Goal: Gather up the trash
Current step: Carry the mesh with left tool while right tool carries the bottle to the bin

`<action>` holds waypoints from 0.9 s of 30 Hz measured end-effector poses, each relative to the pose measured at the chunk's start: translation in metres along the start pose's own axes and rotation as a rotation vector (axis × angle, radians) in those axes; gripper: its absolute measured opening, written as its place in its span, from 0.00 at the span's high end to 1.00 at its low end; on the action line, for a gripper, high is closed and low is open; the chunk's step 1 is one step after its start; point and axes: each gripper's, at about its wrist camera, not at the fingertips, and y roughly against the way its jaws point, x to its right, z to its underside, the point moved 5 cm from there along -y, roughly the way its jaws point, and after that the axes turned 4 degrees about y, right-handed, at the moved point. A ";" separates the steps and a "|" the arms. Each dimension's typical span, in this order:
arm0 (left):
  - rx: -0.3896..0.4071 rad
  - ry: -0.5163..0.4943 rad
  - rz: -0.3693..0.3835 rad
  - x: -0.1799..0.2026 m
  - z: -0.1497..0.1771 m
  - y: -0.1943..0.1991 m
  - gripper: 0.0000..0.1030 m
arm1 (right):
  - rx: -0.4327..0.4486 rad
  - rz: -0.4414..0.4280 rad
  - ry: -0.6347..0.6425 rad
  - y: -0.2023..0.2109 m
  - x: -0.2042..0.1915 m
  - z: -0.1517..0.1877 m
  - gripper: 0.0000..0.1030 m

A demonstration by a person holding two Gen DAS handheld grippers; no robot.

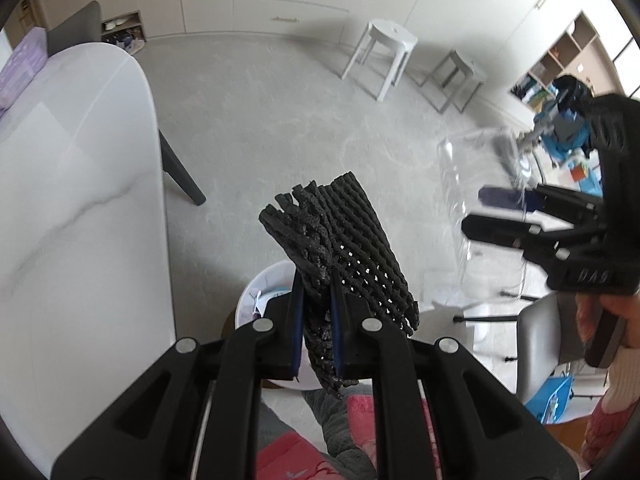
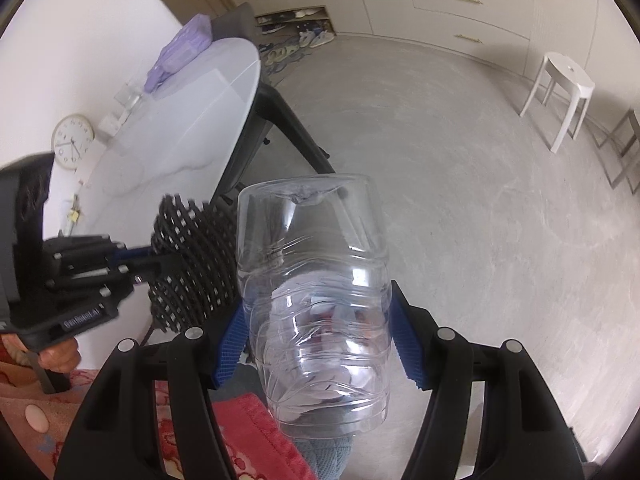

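We log the left gripper (image 1: 318,320) closed on a black foam mesh sleeve (image 1: 344,248); the blue pads pinch its lower part, and the sleeve's long axis runs forward and up out of the jaws, its frayed open end pointing away from the camera and leaning slightly left. The mesh hangs in the air above the floor, with a white waste bin (image 1: 264,292) showing directly behind and below the fingers, just off the curved edge of the white marble table (image 1: 80,200).

The right gripper (image 2: 320,344) stands about half spread and clamps a clear plastic bottle (image 2: 316,300) by its ribbed body. The bottle's long axis follows the fingers; its dented base points away from the camera, its neck end lies hidden toward the wrist. It is held off the floor, clear of the table's rounded end.

In the right wrist view the mesh sits just left of the bottle, overlapping it in view; contact we cannot tell. A white stool (image 2: 560,92) stands well apart near the cabinets
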 end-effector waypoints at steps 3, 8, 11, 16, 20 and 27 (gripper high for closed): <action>-0.075 0.007 0.028 -0.005 0.011 -0.015 0.89 | 0.002 0.004 -0.020 0.005 0.009 0.010 0.37; -0.193 0.024 0.030 -0.002 0.028 -0.043 0.89 | -0.013 -0.003 -0.039 0.003 0.017 0.018 0.37; -0.215 0.025 0.019 0.001 0.031 -0.048 0.58 | -0.017 -0.008 -0.048 0.003 0.018 0.021 0.37; -0.158 0.004 0.005 0.008 0.024 -0.038 0.38 | -0.016 -0.014 -0.053 0.002 0.018 0.023 0.37; -0.141 -0.007 -0.005 0.006 0.023 -0.030 0.34 | -0.019 -0.020 -0.042 -0.001 0.015 0.022 0.37; -0.118 -0.018 -0.025 0.009 0.027 -0.020 0.28 | -0.028 -0.028 -0.032 -0.007 0.012 0.022 0.37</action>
